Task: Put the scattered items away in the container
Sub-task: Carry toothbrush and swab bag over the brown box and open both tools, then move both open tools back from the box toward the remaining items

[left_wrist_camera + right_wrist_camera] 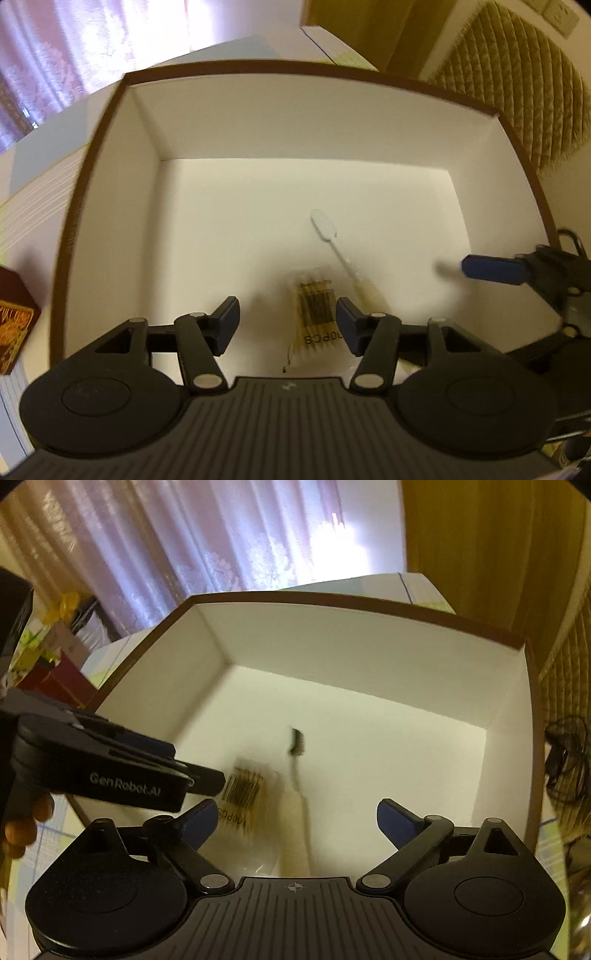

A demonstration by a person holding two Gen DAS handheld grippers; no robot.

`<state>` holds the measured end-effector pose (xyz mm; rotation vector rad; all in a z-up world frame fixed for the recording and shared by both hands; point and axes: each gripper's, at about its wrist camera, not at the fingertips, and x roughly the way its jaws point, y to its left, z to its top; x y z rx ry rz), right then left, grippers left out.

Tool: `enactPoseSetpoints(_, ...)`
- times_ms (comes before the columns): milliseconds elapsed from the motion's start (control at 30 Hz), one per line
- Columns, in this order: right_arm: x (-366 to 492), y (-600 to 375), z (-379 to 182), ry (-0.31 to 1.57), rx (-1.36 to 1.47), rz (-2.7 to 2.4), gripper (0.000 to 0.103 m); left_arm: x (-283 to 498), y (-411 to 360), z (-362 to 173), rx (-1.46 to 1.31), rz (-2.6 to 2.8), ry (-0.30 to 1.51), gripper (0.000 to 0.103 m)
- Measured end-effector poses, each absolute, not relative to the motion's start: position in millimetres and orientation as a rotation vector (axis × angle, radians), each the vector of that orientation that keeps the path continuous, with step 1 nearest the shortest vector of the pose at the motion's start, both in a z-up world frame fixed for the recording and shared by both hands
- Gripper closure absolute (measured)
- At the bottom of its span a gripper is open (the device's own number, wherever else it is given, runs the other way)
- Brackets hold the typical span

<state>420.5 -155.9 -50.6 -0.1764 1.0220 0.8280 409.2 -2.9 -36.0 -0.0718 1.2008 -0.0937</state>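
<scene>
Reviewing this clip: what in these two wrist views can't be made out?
- Clear packet of thin brown sticks with a barcode: print motion-blurred in both views; its near end hides behind the left gripper.
- White long-handled toothbrush: handle end hidden behind the right gripper body; bristles blurred.
- White-lined, brown-rimmed cardboard box: near wall hidden in both views.
- Items outside the box: cut off at frame edges, so any remaining scattered items cannot be counted.

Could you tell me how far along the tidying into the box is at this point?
Done: a toothbrush and a clear packet of sticks lie in the box. In hand: nothing; the left gripper and right gripper hang open over it. Left: unclear, no loose items show.
</scene>
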Motion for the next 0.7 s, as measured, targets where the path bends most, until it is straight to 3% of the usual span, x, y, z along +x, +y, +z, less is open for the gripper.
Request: enactPoseSetpoints(700, 375.3, -170.6, -14.8, 0.903, -0.265, 0.739, 0.005, 375.0, -14.6, 2.9, 0.026, -0.027, 1.088, 0.019)
